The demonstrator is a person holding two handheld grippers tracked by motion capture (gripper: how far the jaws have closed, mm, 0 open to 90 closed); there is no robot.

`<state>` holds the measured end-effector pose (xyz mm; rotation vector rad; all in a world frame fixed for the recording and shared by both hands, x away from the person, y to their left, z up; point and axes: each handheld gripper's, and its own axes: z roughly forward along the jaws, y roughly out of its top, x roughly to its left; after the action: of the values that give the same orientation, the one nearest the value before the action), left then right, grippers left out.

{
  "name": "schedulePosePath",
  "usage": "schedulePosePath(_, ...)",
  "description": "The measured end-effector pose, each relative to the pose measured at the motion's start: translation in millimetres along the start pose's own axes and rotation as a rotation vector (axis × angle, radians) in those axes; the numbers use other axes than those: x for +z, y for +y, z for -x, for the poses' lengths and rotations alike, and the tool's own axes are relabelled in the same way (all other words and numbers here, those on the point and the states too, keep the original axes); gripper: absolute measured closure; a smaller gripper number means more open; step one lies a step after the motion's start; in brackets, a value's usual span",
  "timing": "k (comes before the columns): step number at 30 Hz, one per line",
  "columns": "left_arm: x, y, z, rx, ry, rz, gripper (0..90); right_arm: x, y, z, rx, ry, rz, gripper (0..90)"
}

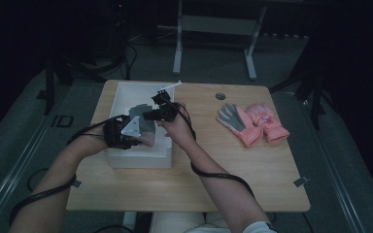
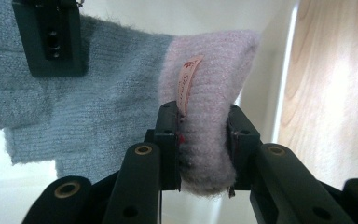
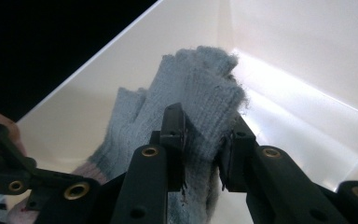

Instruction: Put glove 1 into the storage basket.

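Both hands hold one glove (image 2: 121,107) stretched over the white box (image 1: 126,92). The left gripper (image 2: 204,140) is clamped on its pink cuff; the right gripper (image 3: 204,140) pinches the grey fingers. Two more gloves (image 1: 252,122) lie well apart on the table (image 1: 252,179), to the right.

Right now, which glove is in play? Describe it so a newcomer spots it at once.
Find the white box at the left of the wooden table. Stretched above it between the left tongs and right tongs is the grey knit glove with a pink cuff. The other gloves lie flat on the table to the right.
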<state>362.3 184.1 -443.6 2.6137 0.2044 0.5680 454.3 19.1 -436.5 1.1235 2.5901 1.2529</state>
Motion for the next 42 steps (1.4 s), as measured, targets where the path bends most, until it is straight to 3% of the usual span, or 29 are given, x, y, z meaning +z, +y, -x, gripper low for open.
schedulePosePath(6, 15.3, 2.0, -3.0, 0.049, 0.003, -0.098, 70.9, 11.5, 0.8, -0.2, -0.008, -0.029, -0.028, 74.1)
schedulePosePath(11, 26.8, 4.5, -6.9, 0.051, -0.020, -0.127, 70.9, 16.0, 2.8, -0.5, -0.022, -0.059, -0.060, 73.9)
schedulePosePath(14, 34.3, 6.9, -9.7, 0.074, -0.028, -0.175, 70.8, 17.8, 4.3, 1.3, -0.002, -0.079, -0.090, 67.5)
schedulePosePath(16, 40.0, 9.6, -9.9, 0.079, -0.040, -0.213, 70.6, 13.9, 4.7, 5.2, -0.005, -0.122, -0.068, 65.3)
schedulePosePath(19, 45.5, 12.6, -13.5, 0.070, -0.068, -0.247, 70.3, 4.2, 3.3, 16.6, 0.047, -0.104, -0.036, 63.7)
schedulePosePath(21, 46.2, 13.6, -14.5, 0.070, -0.065, -0.245, 70.0, -1.7, 2.8, 20.0, 0.060, -0.095, -0.025, 61.4)
schedulePosePath(24, 46.7, 13.6, -14.5, 0.059, -0.073, -0.249, 67.1, -10.0, 0.9, 20.2, 0.037, -0.087, -0.013, 59.8)
schedulePosePath(30, 44.0, 13.6, -15.0, 0.010, -0.068, -0.242, 49.1, -39.5, -6.5, 20.9, 0.018, -0.029, 0.037, 56.0)
schedulePosePath(33, 42.1, 14.5, -13.7, -0.007, -0.061, -0.251, 45.8, -58.1, -12.7, 20.3, -0.016, -0.020, 0.058, 54.8)
schedulePosePath(42, 19.6, 22.2, -15.2, -0.115, -0.039, -0.142, 45.8, -111.1, -43.7, 30.4, -0.057, -0.009, 0.112, 55.4)
